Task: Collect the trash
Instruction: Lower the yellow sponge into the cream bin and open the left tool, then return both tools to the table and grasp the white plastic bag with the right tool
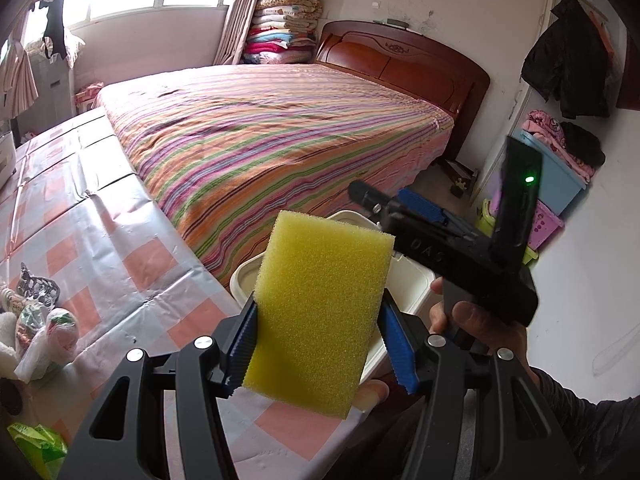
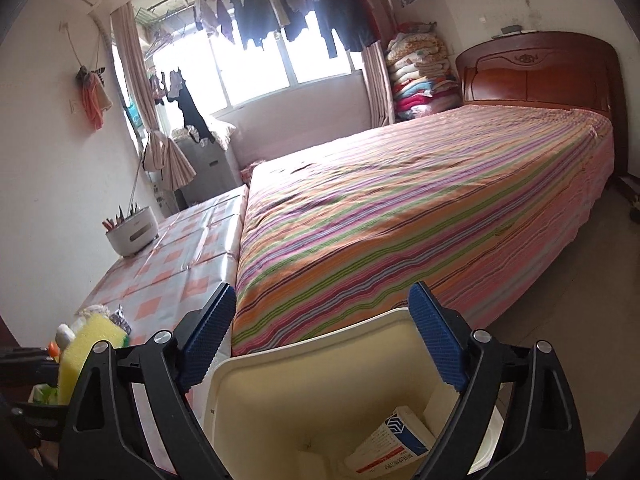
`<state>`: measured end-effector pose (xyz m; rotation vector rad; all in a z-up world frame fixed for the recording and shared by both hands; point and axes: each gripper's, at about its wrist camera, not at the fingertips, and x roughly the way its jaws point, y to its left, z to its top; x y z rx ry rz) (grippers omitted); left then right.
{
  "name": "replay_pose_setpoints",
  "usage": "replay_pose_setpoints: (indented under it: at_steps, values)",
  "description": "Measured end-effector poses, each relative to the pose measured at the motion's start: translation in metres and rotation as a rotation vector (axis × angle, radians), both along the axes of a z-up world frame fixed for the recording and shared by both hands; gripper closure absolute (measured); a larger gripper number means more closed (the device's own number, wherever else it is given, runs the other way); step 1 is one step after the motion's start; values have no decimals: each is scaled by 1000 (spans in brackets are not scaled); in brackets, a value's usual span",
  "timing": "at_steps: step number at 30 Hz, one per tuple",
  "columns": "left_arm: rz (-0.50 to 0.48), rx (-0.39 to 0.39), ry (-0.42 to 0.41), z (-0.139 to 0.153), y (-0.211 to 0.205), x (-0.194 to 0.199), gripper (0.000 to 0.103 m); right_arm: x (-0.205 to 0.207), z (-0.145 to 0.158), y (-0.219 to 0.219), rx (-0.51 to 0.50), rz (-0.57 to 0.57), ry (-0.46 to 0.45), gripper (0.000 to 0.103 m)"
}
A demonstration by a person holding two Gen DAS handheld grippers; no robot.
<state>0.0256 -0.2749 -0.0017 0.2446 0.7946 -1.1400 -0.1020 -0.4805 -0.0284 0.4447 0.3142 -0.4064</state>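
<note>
My left gripper [image 1: 318, 344] is shut on a yellow sponge [image 1: 320, 312] and holds it upright above the table edge, in front of a cream trash bin [image 1: 412, 280]. The sponge also shows in the right wrist view [image 2: 86, 344] at the far left. My right gripper [image 2: 320, 344] is open and empty, its blue pads [image 2: 438, 344] spread over the bin's [image 2: 304, 384] open mouth. A white and blue box [image 2: 392, 440] lies inside the bin. In the left wrist view the right gripper [image 1: 404, 200] sits beyond the sponge, hand-held.
A table with a pink checkered cloth [image 1: 80, 216] carries crumpled bags and wrappers [image 1: 44, 320] and a green packet [image 1: 36, 444] at its near left. A white pen holder [image 2: 134, 232] stands far back. A striped bed [image 1: 272, 136] adjoins the table. Storage bins [image 1: 560, 184] stand right.
</note>
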Motion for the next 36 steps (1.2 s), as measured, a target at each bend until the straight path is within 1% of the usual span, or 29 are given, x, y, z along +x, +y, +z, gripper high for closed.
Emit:
replay_pose_setpoints:
  at_steps: [3, 7, 12, 15, 18, 19, 20, 25, 27, 28, 29, 30, 31, 33, 34, 36]
  values:
    - [2, 25, 9, -8, -15, 2, 47, -11, 2, -7, 18, -43, -35, 15]
    - [-4, 53, 40, -21, -35, 5, 46, -18, 4, -13, 30, -72, -56, 15]
    - [-12, 92, 29, -32, -55, 4, 45, -33, 8, -20, 44, -120, -105, 15]
    - [-16, 100, 26, -34, -60, 2, 40, -44, 10, -26, 54, -159, -135, 15]
    - [-4, 95, 35, -34, -64, 2, 32, -53, 11, -32, 73, -185, -154, 15]
    - [4, 97, 38, -33, -65, 3, 27, -54, 10, -33, 76, -190, -157, 15]
    - [15, 97, 41, -33, -64, 3, 25, -56, 11, -33, 78, -193, -161, 15]
    - [58, 81, 70, -33, -62, 8, 23, -52, 14, -26, 67, -187, -170, 15]
    - [45, 67, 107, -35, -59, 11, 23, -51, 16, -22, 57, -182, -173, 15]
    - [53, 74, 131, -37, -56, 13, 23, -49, 18, -19, 51, -175, -176, 14]
    - [76, 85, 134, -37, -53, 14, 21, -48, 19, -18, 48, -170, -178, 14]
    - [113, 98, 113, -37, -49, 15, 20, -47, 20, -16, 45, -167, -181, 13]
    - [136, 94, 95, -36, -44, 15, 17, -46, 22, -14, 42, -162, -184, 13]
    - [162, 47, 85, -31, -33, 17, 9, -42, 24, -9, 37, -149, -188, 13]
    - [189, 10, 81, -27, -22, 19, 7, -40, 24, -7, 36, -141, -187, 13]
    - [213, -34, 88, -21, -9, 22, 7, -35, 25, -3, 38, -122, -186, 13]
